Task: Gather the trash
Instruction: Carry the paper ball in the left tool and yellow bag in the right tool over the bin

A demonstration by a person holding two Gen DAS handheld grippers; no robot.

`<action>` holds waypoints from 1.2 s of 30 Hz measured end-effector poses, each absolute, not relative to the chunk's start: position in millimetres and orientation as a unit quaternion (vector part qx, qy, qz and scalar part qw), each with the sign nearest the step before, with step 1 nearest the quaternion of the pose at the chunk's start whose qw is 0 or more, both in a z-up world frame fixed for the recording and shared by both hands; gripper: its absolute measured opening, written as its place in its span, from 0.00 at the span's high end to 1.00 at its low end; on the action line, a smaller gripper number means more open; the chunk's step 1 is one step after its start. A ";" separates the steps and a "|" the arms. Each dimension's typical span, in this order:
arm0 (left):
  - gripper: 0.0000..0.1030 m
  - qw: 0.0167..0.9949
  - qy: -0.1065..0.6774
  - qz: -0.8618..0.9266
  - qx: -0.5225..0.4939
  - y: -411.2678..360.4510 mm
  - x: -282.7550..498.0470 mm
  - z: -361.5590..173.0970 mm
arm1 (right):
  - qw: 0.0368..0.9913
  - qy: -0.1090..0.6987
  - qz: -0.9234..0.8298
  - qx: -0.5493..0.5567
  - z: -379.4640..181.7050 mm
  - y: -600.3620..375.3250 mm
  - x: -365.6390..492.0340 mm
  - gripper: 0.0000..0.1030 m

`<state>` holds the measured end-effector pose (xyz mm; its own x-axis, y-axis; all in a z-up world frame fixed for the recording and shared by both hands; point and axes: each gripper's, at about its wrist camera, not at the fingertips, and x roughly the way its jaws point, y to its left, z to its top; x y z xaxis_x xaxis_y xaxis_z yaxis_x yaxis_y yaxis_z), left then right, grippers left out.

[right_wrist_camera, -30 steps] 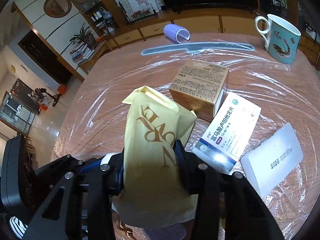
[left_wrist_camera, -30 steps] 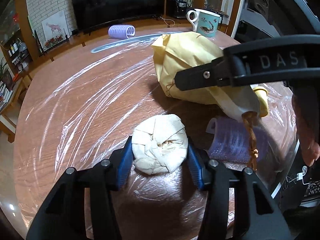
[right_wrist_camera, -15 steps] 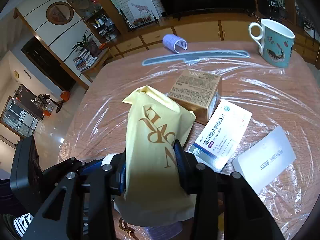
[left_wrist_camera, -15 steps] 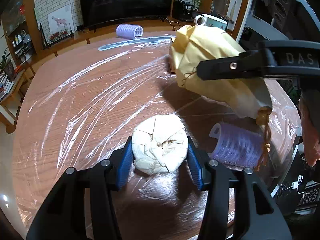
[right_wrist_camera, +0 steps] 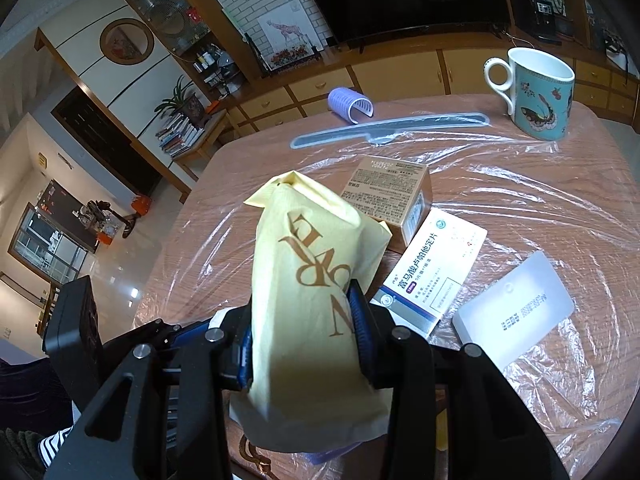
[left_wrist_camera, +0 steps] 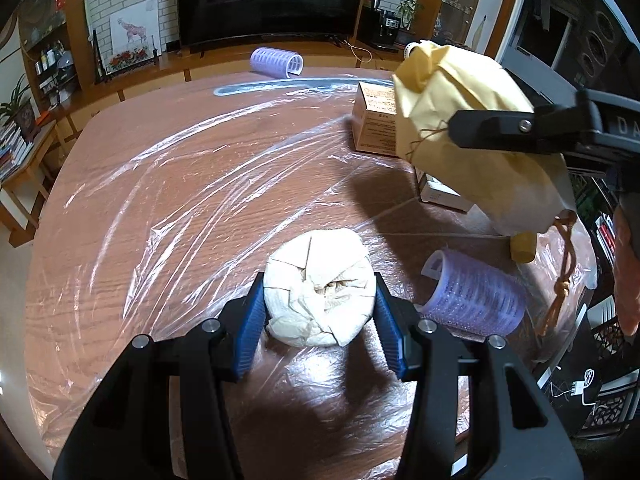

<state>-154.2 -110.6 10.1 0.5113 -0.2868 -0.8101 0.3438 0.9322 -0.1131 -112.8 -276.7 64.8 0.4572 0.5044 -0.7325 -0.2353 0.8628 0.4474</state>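
Two grippers are loaded: the right gripper point(right_wrist_camera: 304, 336) clamps a yellow bag point(right_wrist_camera: 316, 300) off the table point(left_wrist_camera: 160, 168), brown letters "N" and "R" legible; at seven o'clock of it the left gripper point(left_wrist_camera: 319, 312) pinches a paper wad point(left_wrist_camera: 320, 292).

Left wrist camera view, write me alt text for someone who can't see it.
The left gripper has its blue-padded fingers around a crumpled white paper wad on a plastic-wrapped wooden table. At right, the right gripper holds a pale yellow drawstring bag above the table, over a lilac hair roller and small cardboard boxes.
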 end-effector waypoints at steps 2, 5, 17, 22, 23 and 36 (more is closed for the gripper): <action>0.50 0.869 0.459 -0.180 0.026 -109.2 -155.2 11.6 | 0.843 0.470 0.221 0.144 66.8 -278.9 -115.7 0.62; 0.50 0.871 0.457 -0.178 0.022 -107.2 -157.3 14.7 | 0.845 0.462 0.225 0.149 73.1 -284.9 -123.0 0.62; 0.50 0.883 0.439 -0.167 0.003 -106.9 -187.6 39.7 | 0.847 0.418 0.261 0.197 104.0 -323.2 -163.1 0.62; 0.50 0.888 0.433 -0.158 0.000 -113.0 -214.1 48.8 | 0.844 0.410 0.281 0.202 110.5 -332.8 -186.0 0.62; 0.50 0.888 0.432 -0.156 0.000 -114.8 -220.2 50.5 | 0.842 0.410 0.287 0.202 110.9 -334.7 -191.9 0.62; 0.50 0.875 0.448 -0.182 0.013 -123.7 -283.4 42.4 | 0.827 0.440 0.297 0.184 97.3 -333.4 -270.4 0.62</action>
